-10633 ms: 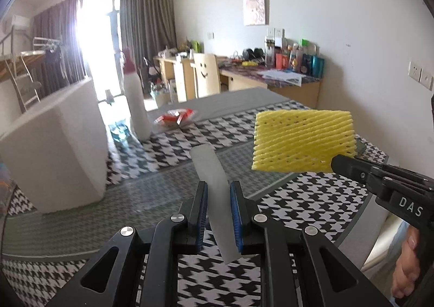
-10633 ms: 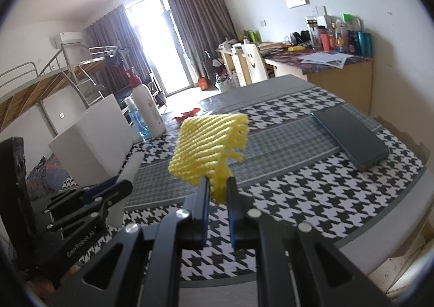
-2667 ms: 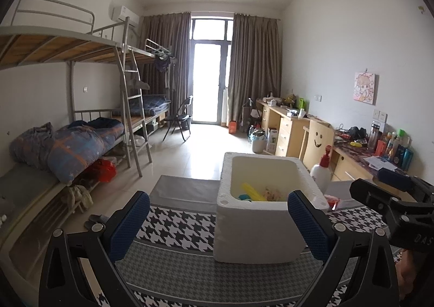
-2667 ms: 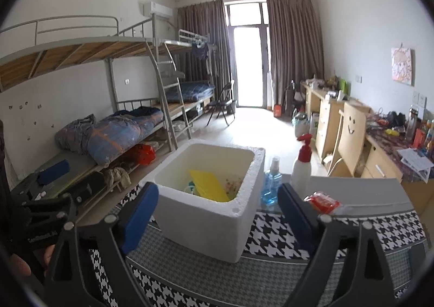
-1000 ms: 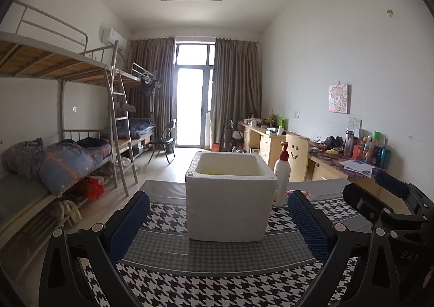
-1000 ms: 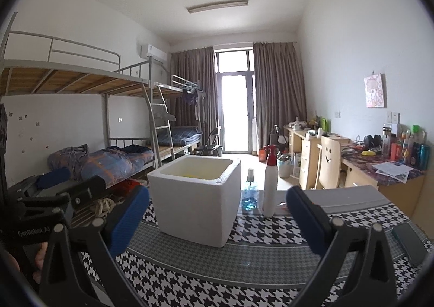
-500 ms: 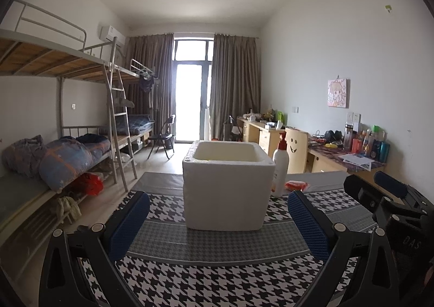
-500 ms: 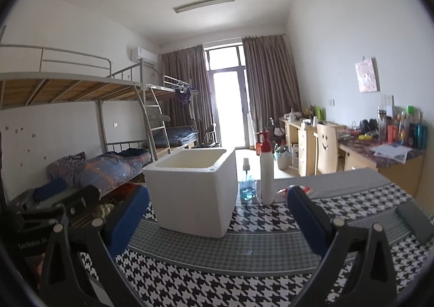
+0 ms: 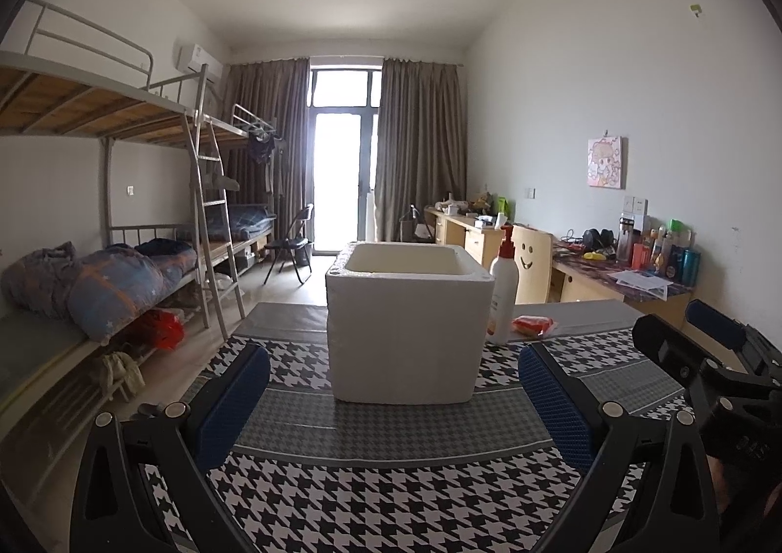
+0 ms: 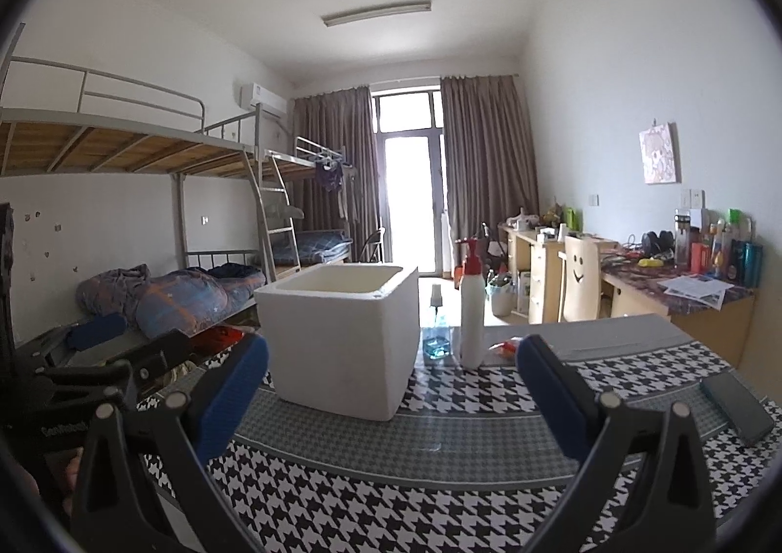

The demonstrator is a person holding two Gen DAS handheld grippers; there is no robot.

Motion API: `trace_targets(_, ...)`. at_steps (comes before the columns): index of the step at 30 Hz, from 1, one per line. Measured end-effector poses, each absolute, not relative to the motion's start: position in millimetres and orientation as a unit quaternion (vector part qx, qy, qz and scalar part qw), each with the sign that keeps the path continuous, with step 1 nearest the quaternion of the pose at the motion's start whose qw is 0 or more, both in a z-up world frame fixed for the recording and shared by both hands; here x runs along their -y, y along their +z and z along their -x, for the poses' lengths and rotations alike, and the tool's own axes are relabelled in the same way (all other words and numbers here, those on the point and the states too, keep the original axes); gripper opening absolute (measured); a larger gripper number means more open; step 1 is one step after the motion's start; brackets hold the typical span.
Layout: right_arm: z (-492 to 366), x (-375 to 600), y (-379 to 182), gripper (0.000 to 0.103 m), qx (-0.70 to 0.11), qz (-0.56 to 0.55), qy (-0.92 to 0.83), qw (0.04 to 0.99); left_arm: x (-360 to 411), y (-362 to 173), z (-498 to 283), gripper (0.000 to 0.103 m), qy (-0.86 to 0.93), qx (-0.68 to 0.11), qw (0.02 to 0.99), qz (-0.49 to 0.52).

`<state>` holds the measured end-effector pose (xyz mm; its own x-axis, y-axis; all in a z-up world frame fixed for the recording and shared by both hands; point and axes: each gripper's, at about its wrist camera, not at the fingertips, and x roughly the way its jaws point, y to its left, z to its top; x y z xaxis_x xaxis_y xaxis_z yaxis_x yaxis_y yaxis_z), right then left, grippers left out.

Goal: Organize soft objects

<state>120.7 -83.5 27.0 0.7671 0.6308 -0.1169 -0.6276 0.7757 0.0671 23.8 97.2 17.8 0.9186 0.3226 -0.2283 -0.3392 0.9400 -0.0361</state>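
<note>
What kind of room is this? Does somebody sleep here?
It looks like a dorm bedroom, so probably yes. There are metal bunk beds with a rolled quilt along one wall, and desks crowded with bottles along the other.

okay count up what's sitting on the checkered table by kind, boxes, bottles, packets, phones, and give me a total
Foam box: 1
Bottles: 2, the white pump bottle and a small clear bottle of blue liquid
Red packet: 1
Dark phone-like slab: 1
Total: 5
</note>
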Motion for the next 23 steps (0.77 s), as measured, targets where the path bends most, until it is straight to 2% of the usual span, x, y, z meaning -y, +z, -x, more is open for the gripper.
trace_targets(23, -117.5, 83.8, 17.7, 0.103, -0.073, -0.001, 0.327, 0.942, -102.4, 8.4, -16.8, 0.102, 0.166, -0.112, 0.979, 0.038)
